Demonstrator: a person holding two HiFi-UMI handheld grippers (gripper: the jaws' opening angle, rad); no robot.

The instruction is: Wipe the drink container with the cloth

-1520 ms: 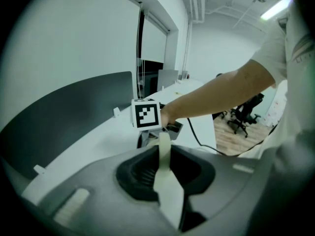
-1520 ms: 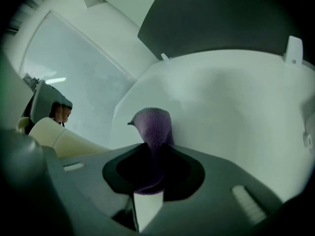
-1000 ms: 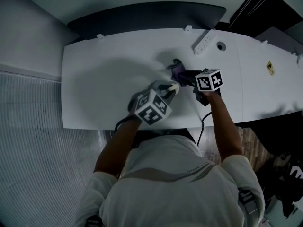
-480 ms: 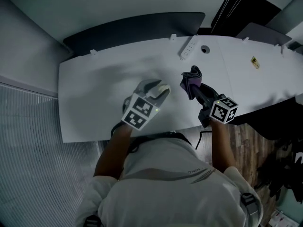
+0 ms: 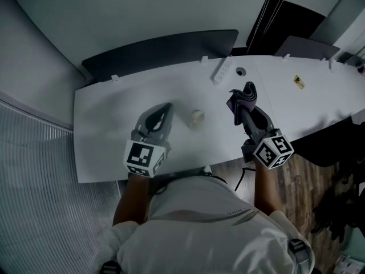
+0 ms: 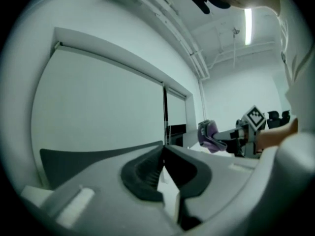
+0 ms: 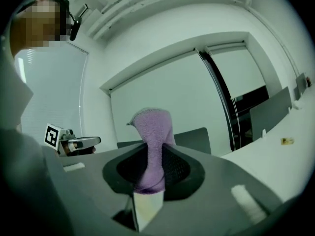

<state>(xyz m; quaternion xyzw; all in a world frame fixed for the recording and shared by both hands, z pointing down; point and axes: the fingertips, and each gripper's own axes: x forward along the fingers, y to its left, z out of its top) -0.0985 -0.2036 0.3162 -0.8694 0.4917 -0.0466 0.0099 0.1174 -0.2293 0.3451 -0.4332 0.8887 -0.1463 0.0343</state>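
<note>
The left gripper [image 6: 163, 156] had its jaws clenched on nothing; the right gripper [image 7: 150, 178] grasped the purple cloth [image 7: 152, 132]. What seemed the drink container [image 5: 197, 117], small and pale, stood free on the table [image 5: 102, 119] between them. Next: bring the cloth onto it, steadying it with the left

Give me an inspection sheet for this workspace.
Surface: long white table.
Job's things: small pale round drink container on the table, apart from both tools; purple cloth held above the table.
Clutter: white power strip; yellow sticker.
Grippers: left tool shut, empty; right tool shut on the cloth.
Cables: dark lead below right tool.
Surroundings: dark panel behind table; wood floor.
</note>
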